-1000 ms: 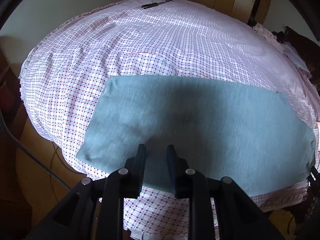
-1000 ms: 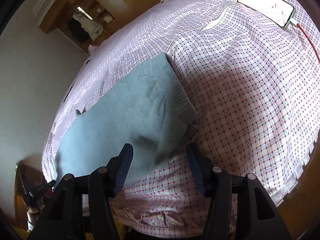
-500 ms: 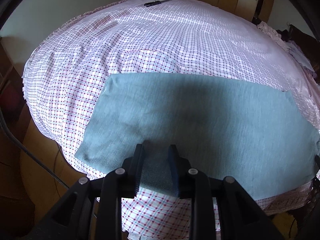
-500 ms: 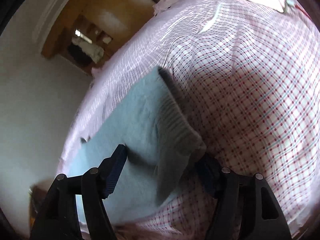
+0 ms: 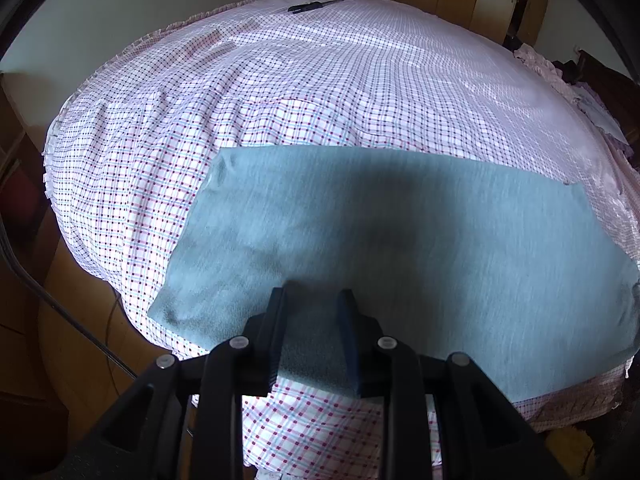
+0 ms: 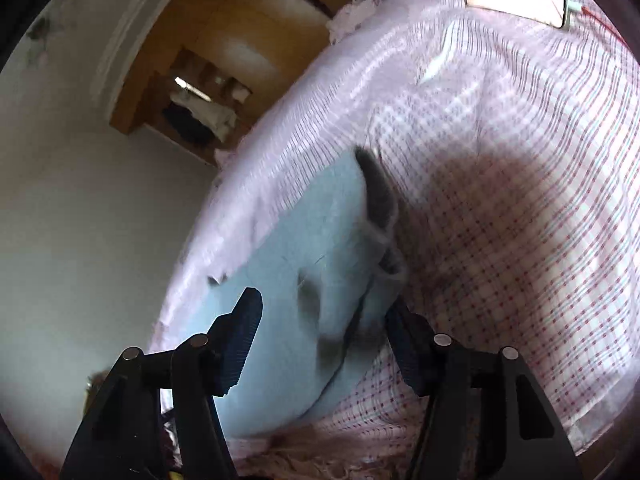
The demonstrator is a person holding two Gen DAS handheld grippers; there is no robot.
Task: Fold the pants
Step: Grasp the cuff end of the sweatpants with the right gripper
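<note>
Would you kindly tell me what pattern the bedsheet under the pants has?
A white bedsheet checked in red, blue and dark lines; clearest in the left wrist view.

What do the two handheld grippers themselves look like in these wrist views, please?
Both are matte black plastic. The left gripper has two flat parallel fingers with dark ribbed pads, carried on angled black linkage bars with round silver pivot pins. The right gripper has the same build, its ribbed pads looking dark blue. No cables, sleeves or markings show.

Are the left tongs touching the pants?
Touching. In the left wrist view the left tongs are closed on the near edge of the pants: cloth fills the space between both fingers and bunches up there.
</note>
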